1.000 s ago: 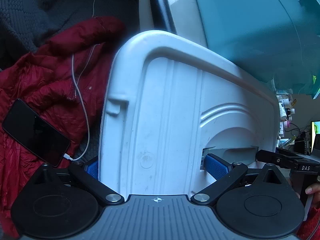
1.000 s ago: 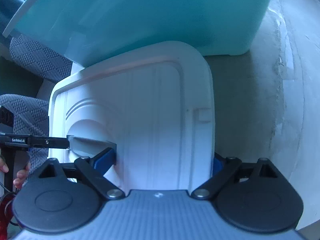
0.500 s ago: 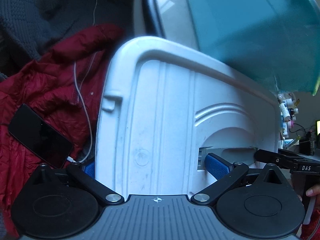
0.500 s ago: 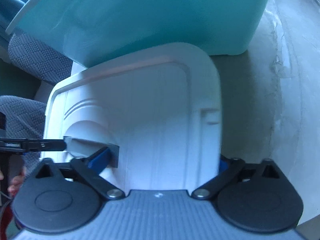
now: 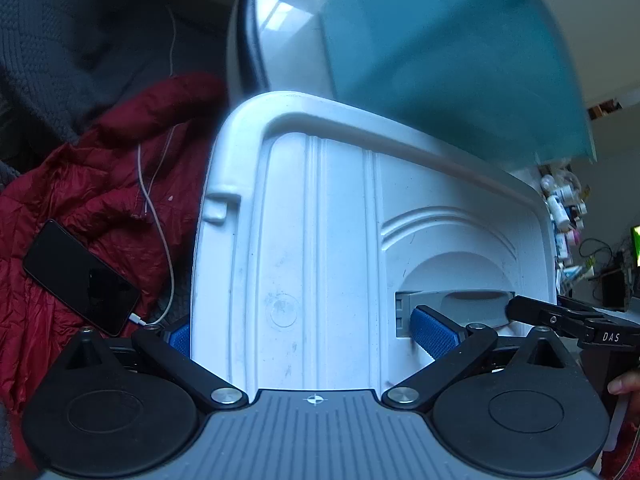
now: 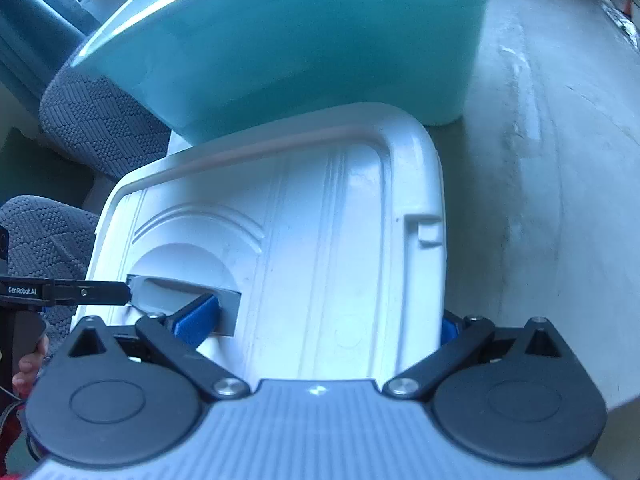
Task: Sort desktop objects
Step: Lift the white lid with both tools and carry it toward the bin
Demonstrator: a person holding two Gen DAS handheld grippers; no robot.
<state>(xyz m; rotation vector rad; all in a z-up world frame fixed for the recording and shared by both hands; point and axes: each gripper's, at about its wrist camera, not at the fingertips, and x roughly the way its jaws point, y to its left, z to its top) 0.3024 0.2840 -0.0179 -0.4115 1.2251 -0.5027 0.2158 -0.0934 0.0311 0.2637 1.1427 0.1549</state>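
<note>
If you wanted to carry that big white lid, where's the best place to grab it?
Grip the white lid by its near end, one gripper per half: one finger in the grey recessed handle slot, the other outside the long edge, as the left gripper and right gripper do here.

A grey concrete floor [image 6: 560,200] is seen to the right of the right tongs. To the left of the left tongs, a dark knitted surface [image 5: 60,40] is covered by a red quilted jacket [image 5: 72,200], on which a black phone [image 5: 80,278] and its white cable [image 5: 160,216] are laid.
</note>
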